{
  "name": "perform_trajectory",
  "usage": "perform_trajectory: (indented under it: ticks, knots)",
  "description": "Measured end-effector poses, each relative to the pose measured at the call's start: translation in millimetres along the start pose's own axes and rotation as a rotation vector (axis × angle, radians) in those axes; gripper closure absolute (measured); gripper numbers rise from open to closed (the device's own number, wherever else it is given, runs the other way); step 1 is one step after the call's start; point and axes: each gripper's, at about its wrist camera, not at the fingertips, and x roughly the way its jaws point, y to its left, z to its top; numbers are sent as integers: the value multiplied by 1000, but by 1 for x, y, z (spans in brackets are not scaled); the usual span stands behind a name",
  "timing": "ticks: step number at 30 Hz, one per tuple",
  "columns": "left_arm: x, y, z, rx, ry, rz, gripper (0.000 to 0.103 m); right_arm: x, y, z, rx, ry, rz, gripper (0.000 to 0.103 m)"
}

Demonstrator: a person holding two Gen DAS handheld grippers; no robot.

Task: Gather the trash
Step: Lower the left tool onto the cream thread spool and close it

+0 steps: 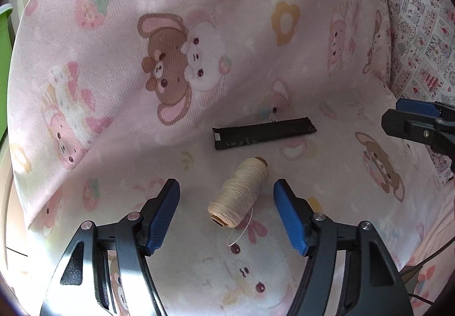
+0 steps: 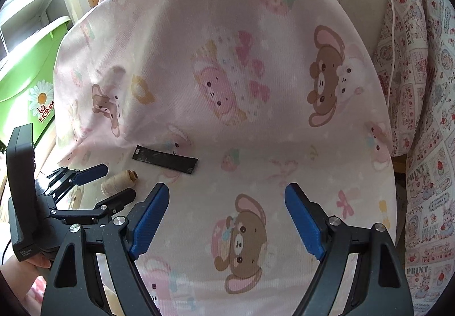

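on the pink cartoon-print cover a cream spool of thread lies between the spread fingers of the left gripper, pads clear of it (a loose thread end curls beside it). just beyond lies a black wrapper, flat. the right gripper hangs spread over bare fabric, holding nothing.

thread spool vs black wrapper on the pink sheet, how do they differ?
The thread spool is cream, round and bulky; the black wrapper is dark, flat and long. The spool sits between the open left gripper fingers, untouched; the wrapper lies beyond. Both rest on the pink sheet.
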Motion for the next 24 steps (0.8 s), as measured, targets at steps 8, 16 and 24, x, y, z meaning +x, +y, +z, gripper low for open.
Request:
perform_trajectory:
  ticks: [8, 16, 24]
  knots:
    - [4, -1, 4, -9, 12, -66, 69, 0, -3, -1, 14, -1, -10, 18]
    - [-10, 4, 2, 3, -14, -70, 81, 1, 6, 1, -28, -3, -8, 18]
    - [-44, 18, 8, -53, -133, -2, 81, 13, 21, 8, -79, -15, 38, 18]
